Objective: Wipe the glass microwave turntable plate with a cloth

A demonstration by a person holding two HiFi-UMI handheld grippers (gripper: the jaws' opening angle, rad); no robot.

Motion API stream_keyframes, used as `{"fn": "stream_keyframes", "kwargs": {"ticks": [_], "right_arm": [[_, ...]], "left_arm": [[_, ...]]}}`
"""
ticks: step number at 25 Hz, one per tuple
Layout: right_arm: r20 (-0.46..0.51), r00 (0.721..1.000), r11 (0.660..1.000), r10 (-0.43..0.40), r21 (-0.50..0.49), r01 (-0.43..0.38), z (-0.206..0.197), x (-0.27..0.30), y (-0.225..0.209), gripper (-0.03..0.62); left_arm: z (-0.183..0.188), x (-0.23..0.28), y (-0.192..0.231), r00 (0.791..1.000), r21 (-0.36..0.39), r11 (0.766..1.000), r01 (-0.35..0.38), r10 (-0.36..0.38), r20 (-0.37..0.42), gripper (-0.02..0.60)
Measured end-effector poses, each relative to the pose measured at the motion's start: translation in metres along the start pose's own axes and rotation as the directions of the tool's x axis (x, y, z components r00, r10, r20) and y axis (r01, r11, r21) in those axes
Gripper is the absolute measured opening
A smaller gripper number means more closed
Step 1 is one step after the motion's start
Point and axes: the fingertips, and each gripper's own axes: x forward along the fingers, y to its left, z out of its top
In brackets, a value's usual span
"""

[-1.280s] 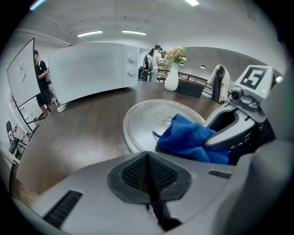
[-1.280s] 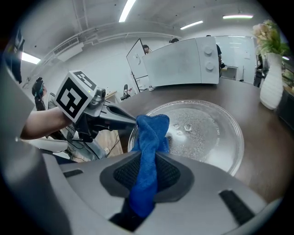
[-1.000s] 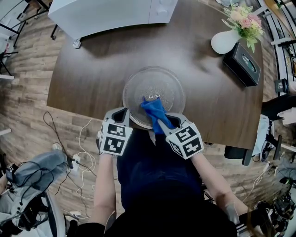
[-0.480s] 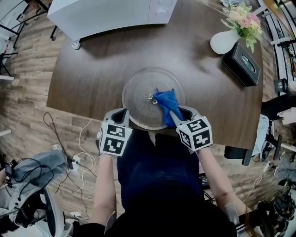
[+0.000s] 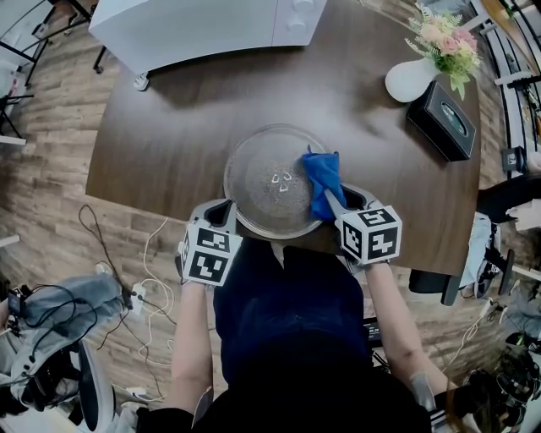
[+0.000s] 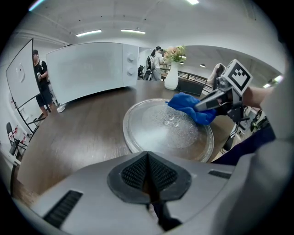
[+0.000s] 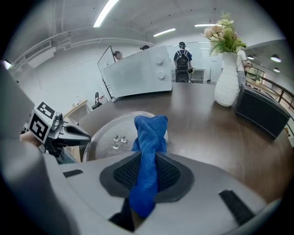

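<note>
The round glass turntable plate (image 5: 269, 182) lies on the dark wooden table (image 5: 161, 135), close to its near edge. A blue cloth (image 5: 323, 179) rests on the plate's right part, and my right gripper (image 5: 332, 203) is shut on it. In the right gripper view the cloth (image 7: 149, 133) runs up from between the jaws onto the plate (image 7: 108, 135). My left gripper (image 5: 222, 208) sits at the plate's near-left rim, jaws shut with nothing seen between them. From the left gripper view the plate (image 6: 156, 133) lies just ahead, with the cloth (image 6: 190, 106) on its far right.
A white microwave (image 5: 203, 25) stands at the table's back. A white vase with flowers (image 5: 412, 74) and a black box (image 5: 444, 117) are at the back right. Cables (image 5: 127, 271) lie on the floor at the left. People stand in the background.
My right gripper has dragged the blue cloth from the plate's near middle across to its right side. The left gripper and the plate have stayed put.
</note>
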Motion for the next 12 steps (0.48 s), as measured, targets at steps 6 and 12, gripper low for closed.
{"fn": "stream_keyframes", "kwargs": {"ticks": [6, 12], "right_arm": [[0.023, 0.998, 0.994, -0.061, 0.088, 0.059, 0.002, -0.005, -0.028, 0.066], [0.036, 0.998, 0.989, -0.06, 0.139, 0.054, 0.002, -0.005, -0.035, 0.066]], "left_arm": [[-0.001, 0.0, 0.0, 1.0, -0.012, 1.0, 0.001, -0.001, 0.001, 0.005], [0.0, 0.001, 0.0, 1.0, -0.029, 1.0, 0.002, -0.002, -0.002, 0.004]]}}
